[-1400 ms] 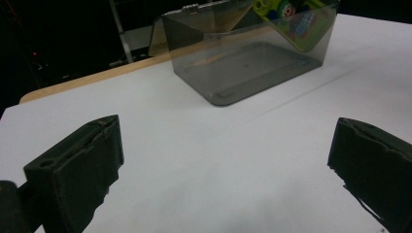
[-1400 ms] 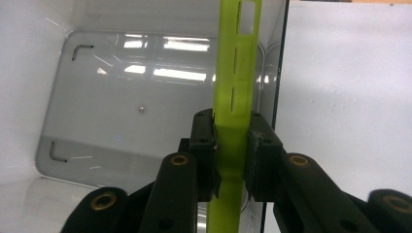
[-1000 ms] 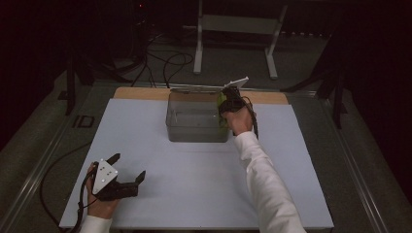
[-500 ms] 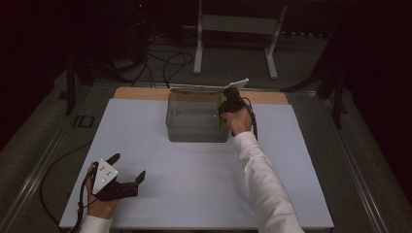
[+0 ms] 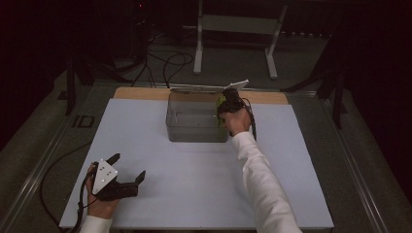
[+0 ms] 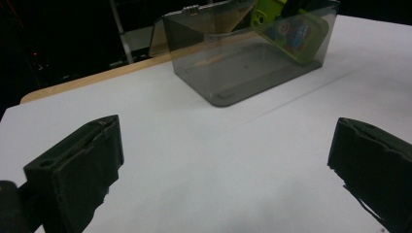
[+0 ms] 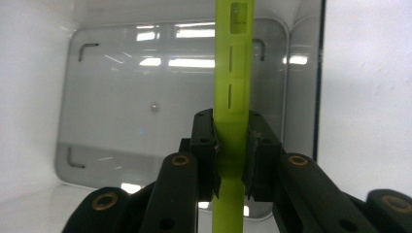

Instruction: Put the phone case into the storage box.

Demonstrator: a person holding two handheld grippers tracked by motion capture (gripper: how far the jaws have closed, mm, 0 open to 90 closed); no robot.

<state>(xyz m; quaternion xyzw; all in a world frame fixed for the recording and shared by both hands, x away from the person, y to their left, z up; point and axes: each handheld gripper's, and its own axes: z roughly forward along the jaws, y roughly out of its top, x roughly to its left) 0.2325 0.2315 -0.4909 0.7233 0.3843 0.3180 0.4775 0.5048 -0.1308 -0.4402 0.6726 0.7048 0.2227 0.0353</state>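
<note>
nothing is shifting since earlier: right tongs (image 7: 232, 145) are pinching the light, stiff, slippery green case (image 7: 233, 92) edgewise over the box (image 5: 197, 133), left tongs (image 5: 127, 174) sitting spread.

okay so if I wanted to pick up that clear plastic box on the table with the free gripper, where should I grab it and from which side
Probably the near long wall of the clear box, taken at its rim from above, one jaw inside and one outside. The walls look thin and upright, and the top is open. Keep to the left end: the right gripper holds a green flat object inside the right end.
</note>
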